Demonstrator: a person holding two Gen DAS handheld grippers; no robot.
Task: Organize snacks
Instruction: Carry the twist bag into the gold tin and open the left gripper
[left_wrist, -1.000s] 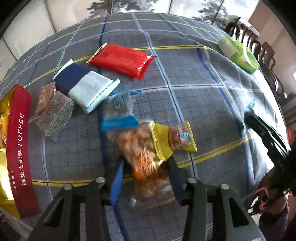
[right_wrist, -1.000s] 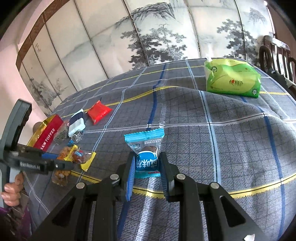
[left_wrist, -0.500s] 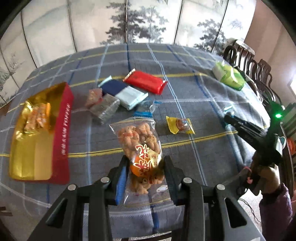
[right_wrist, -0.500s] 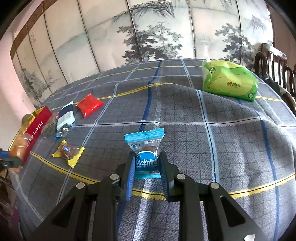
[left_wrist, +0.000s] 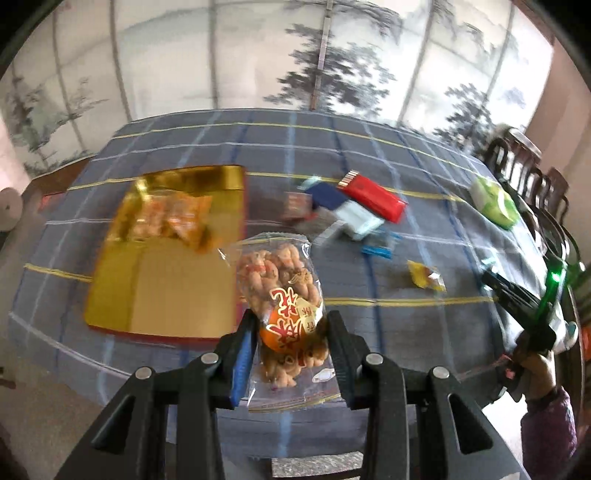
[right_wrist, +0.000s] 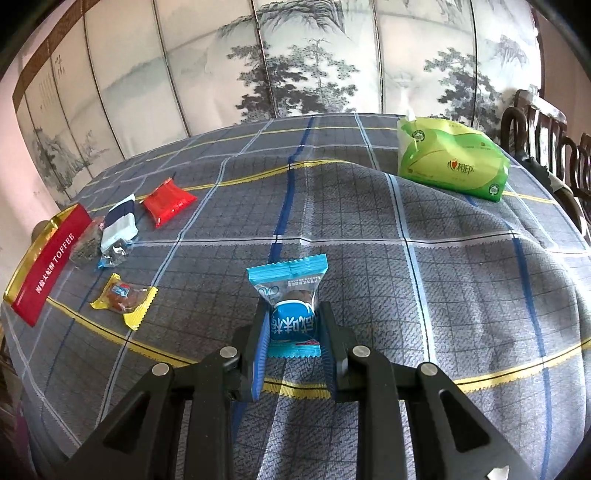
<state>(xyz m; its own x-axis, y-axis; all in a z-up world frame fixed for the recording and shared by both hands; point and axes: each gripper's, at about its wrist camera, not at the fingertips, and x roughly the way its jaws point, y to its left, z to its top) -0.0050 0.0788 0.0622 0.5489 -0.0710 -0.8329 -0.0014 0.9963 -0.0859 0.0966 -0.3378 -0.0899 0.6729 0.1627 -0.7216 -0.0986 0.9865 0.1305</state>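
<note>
My left gripper (left_wrist: 291, 332) is shut on a clear bag of fried dough twists (left_wrist: 284, 280) with an orange label, held above the table's near edge, just right of the gold-lined red toffee box (left_wrist: 166, 295). A similar orange bag (left_wrist: 173, 218) lies in the box. My right gripper (right_wrist: 291, 325) is shut on a small blue-wrapped candy (right_wrist: 291, 291) above the plaid cloth. Loose on the cloth are a red packet (right_wrist: 168, 201), a navy-and-white packet (right_wrist: 120, 221), a yellow-wrapped sweet (right_wrist: 123, 299) and small clear packets (right_wrist: 112, 254).
A green tissue pack (right_wrist: 450, 162) sits at the far right of the plaid tablecloth (right_wrist: 443, 277). Dark wooden chairs (right_wrist: 546, 133) stand at the right edge. A painted folding screen (right_wrist: 295, 55) backs the table. The person's hand (left_wrist: 535, 365) with the right gripper shows at the right of the left wrist view.
My left gripper lifted the dough-twist bag off the cloth and carried it up and left toward the toffee box, which now shows its gold inside. The right gripper stayed nearly still with the blue candy.
</note>
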